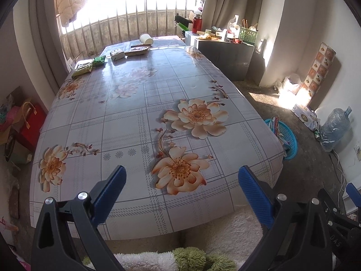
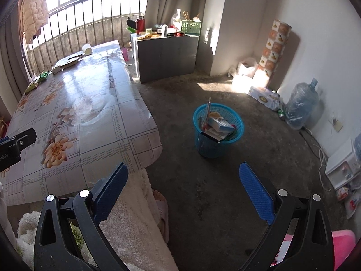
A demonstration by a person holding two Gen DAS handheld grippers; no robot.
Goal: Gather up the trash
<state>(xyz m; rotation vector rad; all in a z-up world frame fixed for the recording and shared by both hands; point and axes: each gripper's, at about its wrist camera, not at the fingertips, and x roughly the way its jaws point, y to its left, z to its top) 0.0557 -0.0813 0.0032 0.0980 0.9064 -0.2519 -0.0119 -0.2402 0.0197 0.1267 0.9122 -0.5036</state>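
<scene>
A blue mesh trash basket stands on the floor right of the table, holding several boxes and wrappers; it also shows in the left wrist view. Trash lies at the table's far end: a tipped white paper cup, a small carton, a flat brown box, a green packet and a yellow-green packet. My left gripper is open and empty over the near table edge. My right gripper is open and empty above the floor, short of the basket.
The table wears a floral cloth. A grey cabinet with clutter stands at the back. A water jug, boxes and cables lie along the right wall. A red bag sits left of the table.
</scene>
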